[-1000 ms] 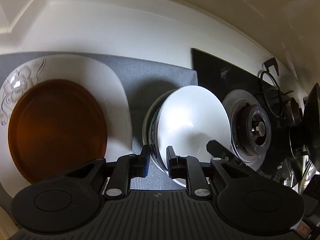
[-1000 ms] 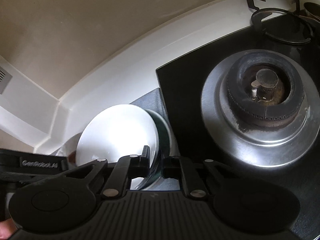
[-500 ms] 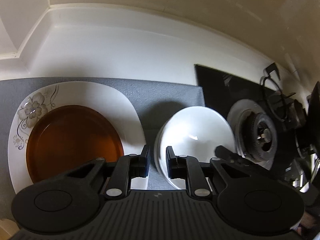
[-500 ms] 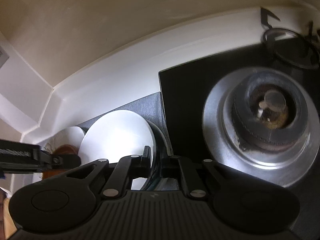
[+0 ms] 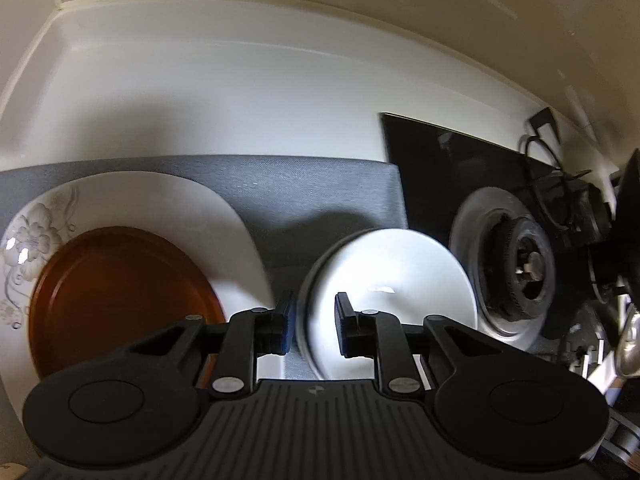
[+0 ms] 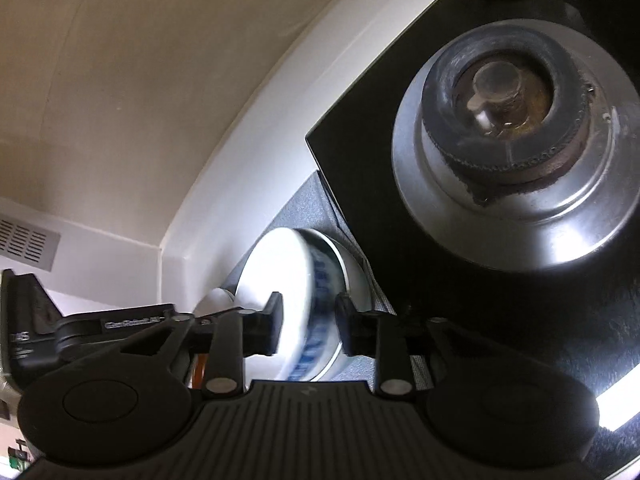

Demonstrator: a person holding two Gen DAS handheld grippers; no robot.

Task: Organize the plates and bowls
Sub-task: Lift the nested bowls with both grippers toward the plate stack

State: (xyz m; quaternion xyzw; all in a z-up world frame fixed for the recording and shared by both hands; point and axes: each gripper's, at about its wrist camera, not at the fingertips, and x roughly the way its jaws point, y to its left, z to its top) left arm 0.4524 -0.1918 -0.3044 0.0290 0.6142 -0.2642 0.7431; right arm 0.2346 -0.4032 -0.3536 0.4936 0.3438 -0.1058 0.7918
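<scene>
A white bowl [image 5: 388, 276] with a blue-patterned outer wall [image 6: 316, 308] rests on the grey mat [image 5: 304, 188], beside the stove. Left of it lies a large white floral plate [image 5: 160, 200] with a brown plate [image 5: 120, 292] stacked on it. My left gripper [image 5: 314, 326] straddles the bowl's left rim with a gap on both sides. My right gripper [image 6: 308, 324] straddles the bowl's right wall, jaws apart and wider than earlier. The left gripper's body shows in the right wrist view [image 6: 100, 336].
A black glass stove [image 5: 460, 168] with a steel gas burner [image 6: 516, 128] sits right of the mat. Pan supports [image 5: 560, 176] stand farther right. A white backsplash wall [image 5: 224, 96] runs behind the counter.
The bowl has come down from a tilted, lifted pose to rest on the mat. My right gripper's jaws have widened off its wall. The left gripper's jaws are slightly wider.
</scene>
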